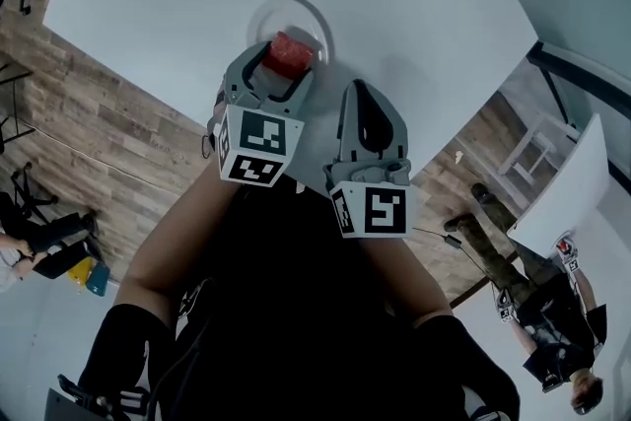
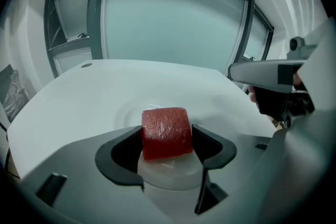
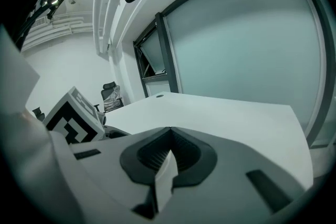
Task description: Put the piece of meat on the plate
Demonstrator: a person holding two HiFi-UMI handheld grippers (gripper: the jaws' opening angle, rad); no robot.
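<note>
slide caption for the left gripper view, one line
Left tongs grip the red piece of meat over the white plate.

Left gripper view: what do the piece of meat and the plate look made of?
The piece of meat: deep red block, matte, fine grain on its face, squared edges; regular enough to be a foam or rubber replica, cannot tell. The plate: white, smooth, slightly glossy, with a raised ring; ceramic or hard plastic, the look leaves it open.
</note>
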